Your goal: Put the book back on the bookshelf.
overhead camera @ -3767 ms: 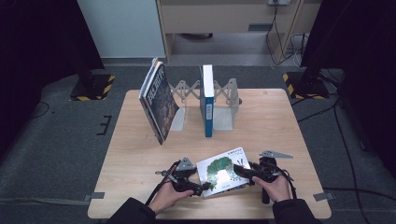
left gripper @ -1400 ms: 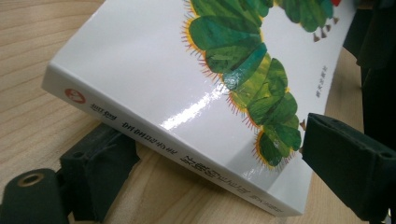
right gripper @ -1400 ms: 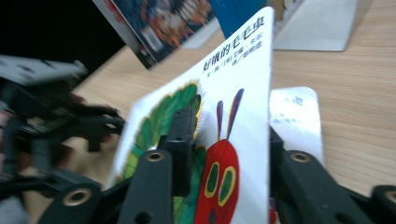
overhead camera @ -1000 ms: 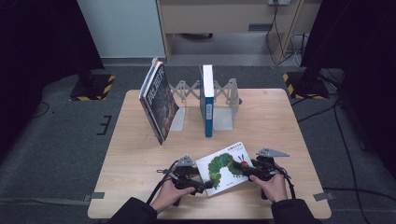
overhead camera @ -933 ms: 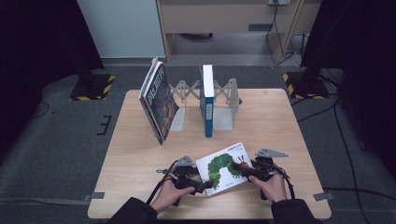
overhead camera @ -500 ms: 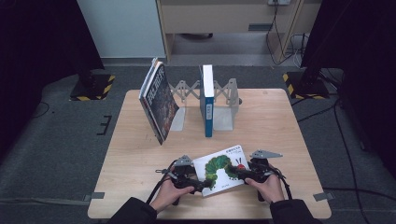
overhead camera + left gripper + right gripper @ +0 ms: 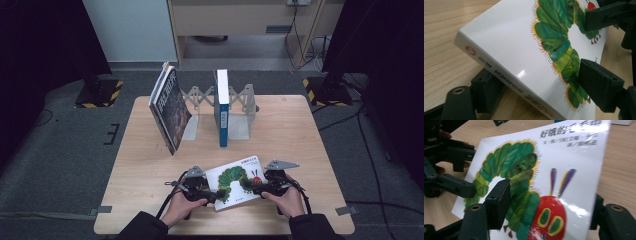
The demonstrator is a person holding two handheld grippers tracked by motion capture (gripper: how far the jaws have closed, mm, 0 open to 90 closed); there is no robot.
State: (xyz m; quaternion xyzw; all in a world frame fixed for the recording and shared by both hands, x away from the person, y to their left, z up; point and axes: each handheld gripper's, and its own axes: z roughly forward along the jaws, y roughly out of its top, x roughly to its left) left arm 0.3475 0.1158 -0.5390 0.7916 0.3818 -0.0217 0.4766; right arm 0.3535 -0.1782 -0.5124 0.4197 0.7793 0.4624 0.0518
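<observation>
While the high view takes in the whole table (image 7: 150, 200), the caterpillar book (image 7: 235, 181) is seen there lying near the front edge, between the left gripper (image 7: 200, 187) and the right gripper (image 7: 270, 185); farther back, a dark book (image 7: 170, 107) is seen leaning against an accordion-style rack (image 7: 240, 100), and a blue-spined book (image 7: 222, 107) is held upright in it; none of this is given by the gripper views.

From the left gripper view, the book (image 7: 524, 42) is shown tilted, with its spine edge raised off the wood; one jaw of the left gripper (image 7: 544, 90) is set under that edge and the other lies on the cover over the green body; these jaws have just been closing, yet whether the pads actually press cannot be told; the right gripper (image 7: 609, 17) is also seen at the book's far end.

From the right gripper view, the cover's printed title and red head are made legible, which the high view leaves too small; the book (image 7: 574, 170) is found between the spread jaws of the right gripper (image 7: 544, 212), which have just been opening; one jaw rests over the cover, the other beyond the far edge, and no pinch is seen; the left gripper (image 7: 456, 175) is visible at the opposite end.
</observation>
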